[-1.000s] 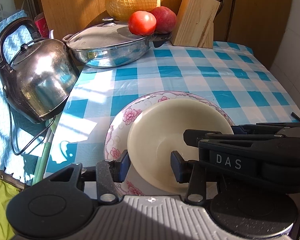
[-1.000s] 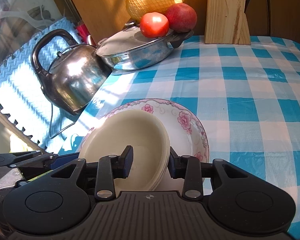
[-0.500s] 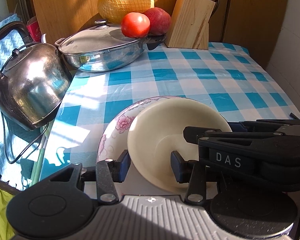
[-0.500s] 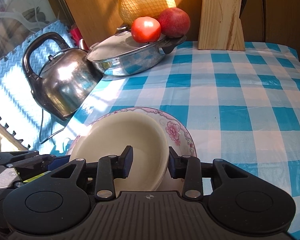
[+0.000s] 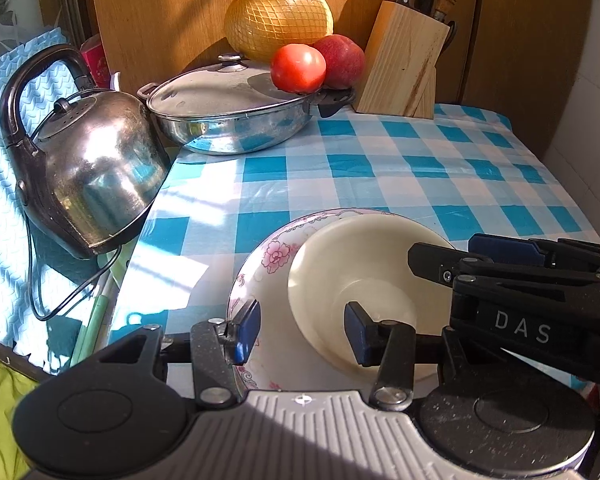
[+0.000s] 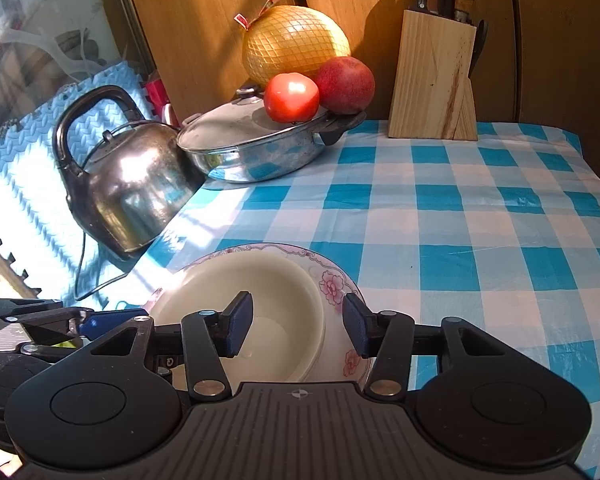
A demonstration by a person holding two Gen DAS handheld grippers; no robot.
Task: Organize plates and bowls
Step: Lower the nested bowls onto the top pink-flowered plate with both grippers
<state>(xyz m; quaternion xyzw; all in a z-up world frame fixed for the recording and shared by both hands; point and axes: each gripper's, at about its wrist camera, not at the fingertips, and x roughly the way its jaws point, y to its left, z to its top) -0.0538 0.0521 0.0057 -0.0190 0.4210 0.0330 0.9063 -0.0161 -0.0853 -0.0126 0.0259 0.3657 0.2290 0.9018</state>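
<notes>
- Strong warm sunlight comes in from the left side, low angle, so everything's golden and pretty contrasty.
- The kettle has blown-out glare on its belly in both views, and the tomato has a hot spot too.
- Hard shadows everywhere: the knife block and the pomelo throw dark shapes on the wood panel behind them.
- A bright sun patch washes out the checked tablecloth near the kettle; the foam mat has striped light across it.
- Heavy fisheye bend, straight edges curve, corners go black.
- Focus is decent overall, though the window area top left in the right wrist view looks hazy.
</notes>
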